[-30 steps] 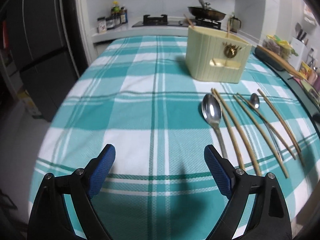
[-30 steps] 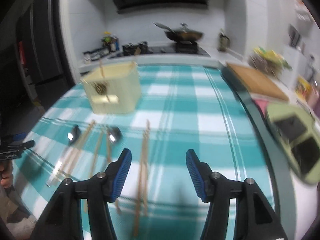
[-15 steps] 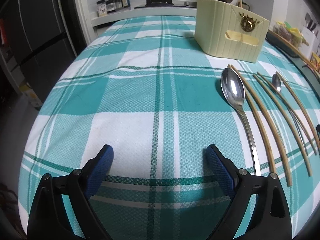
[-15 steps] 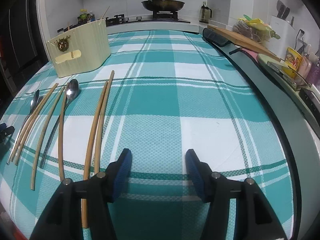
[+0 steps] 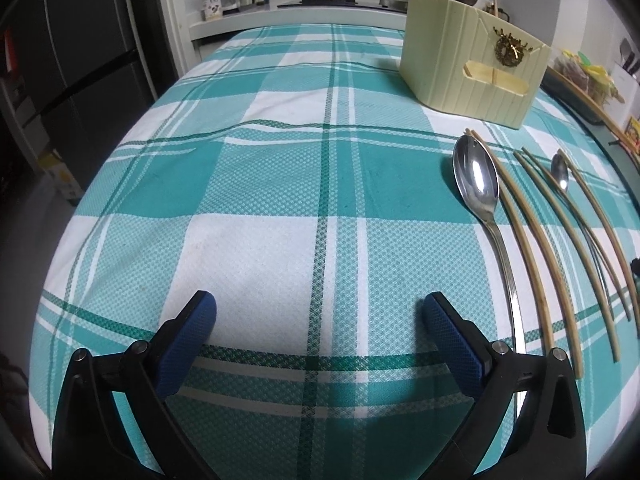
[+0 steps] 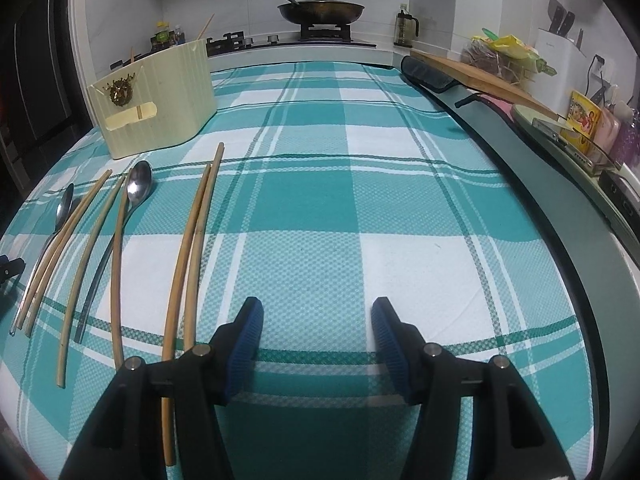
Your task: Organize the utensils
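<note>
A cream utensil holder point(image 5: 472, 68) stands at the back of the teal plaid table; it also shows in the right wrist view point(image 6: 154, 98). In front of it lie a large spoon point(image 5: 478, 184), a small spoon point(image 5: 560, 170) and several bamboo chopsticks point(image 5: 532, 240). In the right wrist view the large spoon point(image 6: 64, 204), the small spoon point(image 6: 138, 186) and a chopstick pair point(image 6: 192, 236) lie to the left. My left gripper point(image 5: 316, 318) is open and empty, left of the large spoon's handle. My right gripper point(image 6: 316, 326) is open and empty, just right of the chopstick pair.
A counter point(image 6: 500, 88) with a wooden board, bags and boxes runs along the table's right edge. A stove with a lidded wok point(image 6: 320, 10) stands behind the table. A dark fridge point(image 5: 72, 60) stands at the left.
Both grippers have come lower and closer over the tablecloth. The right wrist view has swung right and steadied, so the utensils sit at its left. Both stay open.
</note>
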`<state>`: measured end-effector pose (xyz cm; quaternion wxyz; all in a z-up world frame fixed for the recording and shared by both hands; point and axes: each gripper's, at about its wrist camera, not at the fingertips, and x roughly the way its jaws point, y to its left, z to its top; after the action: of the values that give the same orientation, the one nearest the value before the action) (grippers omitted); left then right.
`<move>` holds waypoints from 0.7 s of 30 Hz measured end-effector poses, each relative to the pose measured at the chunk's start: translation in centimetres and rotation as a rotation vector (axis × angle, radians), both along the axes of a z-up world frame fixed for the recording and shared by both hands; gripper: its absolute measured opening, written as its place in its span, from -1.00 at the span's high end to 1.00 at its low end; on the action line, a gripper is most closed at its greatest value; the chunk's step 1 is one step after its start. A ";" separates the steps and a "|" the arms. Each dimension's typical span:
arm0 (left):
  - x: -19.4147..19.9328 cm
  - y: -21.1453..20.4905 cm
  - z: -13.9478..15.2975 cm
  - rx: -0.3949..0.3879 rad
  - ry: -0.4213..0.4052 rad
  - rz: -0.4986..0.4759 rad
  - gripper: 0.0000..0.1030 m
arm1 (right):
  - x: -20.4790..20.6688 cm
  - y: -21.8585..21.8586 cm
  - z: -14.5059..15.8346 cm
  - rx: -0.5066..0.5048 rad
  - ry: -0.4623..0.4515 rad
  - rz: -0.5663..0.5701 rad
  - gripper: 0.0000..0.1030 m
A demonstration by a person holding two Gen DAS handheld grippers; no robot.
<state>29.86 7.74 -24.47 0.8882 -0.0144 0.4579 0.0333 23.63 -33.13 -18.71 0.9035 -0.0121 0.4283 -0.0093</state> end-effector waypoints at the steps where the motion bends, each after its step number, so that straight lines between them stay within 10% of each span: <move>1: 0.0 -0.1 0.0 0.004 0.000 -0.001 -0.99 | 0.0 0.0 0.0 -0.002 0.000 0.000 -0.13; 12: -0.7 -1.7 2.6 -0.189 -0.063 -0.094 -0.98 | 0.0 -0.1 0.0 0.002 -0.002 -0.001 -0.13; 21: 1.5 -7.5 0.7 0.029 -0.013 -0.162 -0.93 | 0.0 -0.2 0.0 0.004 -0.003 -0.001 -0.13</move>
<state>31.35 0.19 -23.72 0.8910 0.0352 0.4515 -0.0320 23.64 -33.36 -18.73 0.9042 -0.0103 0.4269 -0.0091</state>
